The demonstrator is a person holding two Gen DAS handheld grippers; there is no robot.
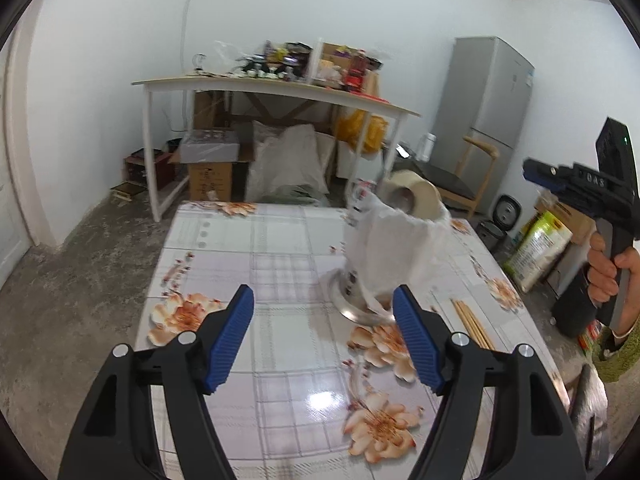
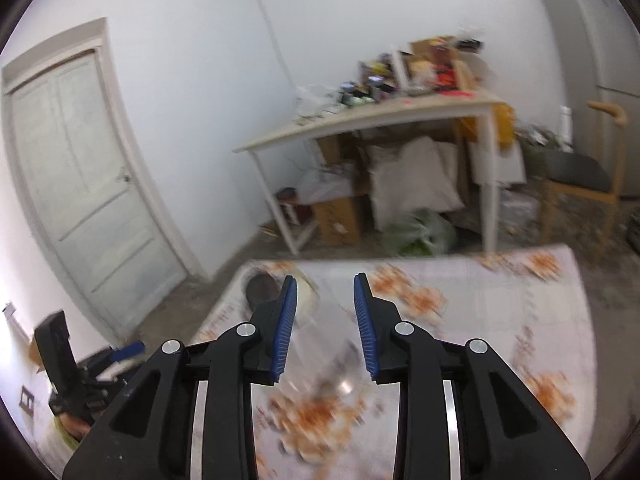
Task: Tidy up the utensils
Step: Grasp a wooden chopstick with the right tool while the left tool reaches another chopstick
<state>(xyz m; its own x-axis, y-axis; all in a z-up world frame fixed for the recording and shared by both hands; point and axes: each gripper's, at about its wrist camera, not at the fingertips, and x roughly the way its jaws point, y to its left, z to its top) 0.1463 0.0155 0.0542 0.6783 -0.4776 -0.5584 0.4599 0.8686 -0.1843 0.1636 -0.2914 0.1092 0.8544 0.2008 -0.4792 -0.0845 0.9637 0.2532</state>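
Note:
In the left wrist view my left gripper (image 1: 323, 300) is open and empty above a table with a floral cloth (image 1: 248, 248). Ahead of it stands a metal utensil holder (image 1: 360, 296) draped with white plastic wrap (image 1: 394, 248). Several wooden chopsticks (image 1: 472, 322) lie on the cloth to its right. My right gripper (image 1: 538, 172) shows at the far right, held in a hand. In the blurred right wrist view the right gripper (image 2: 325, 284) is open over the cloth (image 2: 500, 320); a blurred clear shape (image 2: 324, 356) lies between its fingers, and I cannot tell what it is.
A roll of tape (image 1: 416, 196) sits behind the holder. A round dark-centred object (image 2: 264, 290) lies at the table's far left in the right wrist view. Beyond stand a cluttered white table (image 1: 276, 92), boxes and bags, a fridge (image 1: 488, 112), a chair (image 1: 460, 184) and a door (image 2: 88, 184).

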